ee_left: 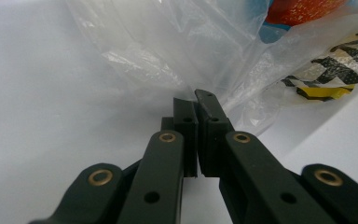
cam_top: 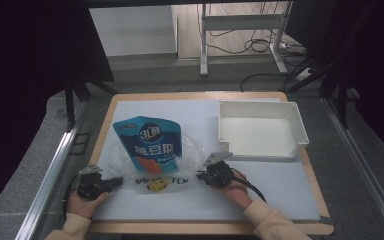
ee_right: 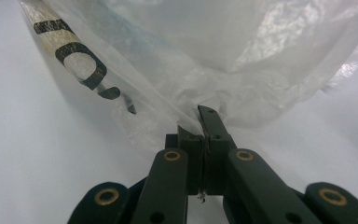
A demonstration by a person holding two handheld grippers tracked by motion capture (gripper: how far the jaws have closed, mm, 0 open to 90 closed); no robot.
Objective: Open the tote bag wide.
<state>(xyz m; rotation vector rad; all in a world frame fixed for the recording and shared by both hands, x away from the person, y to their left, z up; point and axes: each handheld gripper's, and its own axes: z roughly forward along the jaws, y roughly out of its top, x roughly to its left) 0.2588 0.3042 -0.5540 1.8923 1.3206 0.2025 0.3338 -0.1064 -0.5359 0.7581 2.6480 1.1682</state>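
High view: the left gripper [cam_top: 114, 182] lies low at the near left of the white tabletop [cam_top: 280, 190], held by the person's left hand [cam_top: 82, 204], with its tips at the left edge of a clear plastic bag [cam_top: 195, 147]. In the left gripper view its jaws are pressed together with a pinch of the thin film caught between the tips, so it is clamped on the bag [ee_left: 177, 51]. The right gripper [cam_top: 200, 175], carried by the right hand [cam_top: 236, 192], sits at the bag's right edge; in the right gripper view its jaws are likewise closed tight on a fold of the film [ee_right: 242, 70].

The bag lies spread flat in the middle of the table between the two grippers, crinkled and see-through, with black lettering printed along its near edge and a yellow mark [cam_top: 155, 185] just below it. The lettering shows large and slanted in the right gripper view [ee_right: 81, 65], and as a black-and-white checked patch with yellow beneath it in the left gripper view [ee_left: 335, 70].

A blue snack pouch [cam_top: 149, 142] with white characters and an orange picture at its base is at the bag's far side, its lower part behind the film; whether it is fully inside the bag cannot be told.

To the far right, well apart from the bag, a white rectangular tray [cam_top: 300, 127] rests on the tabletop.
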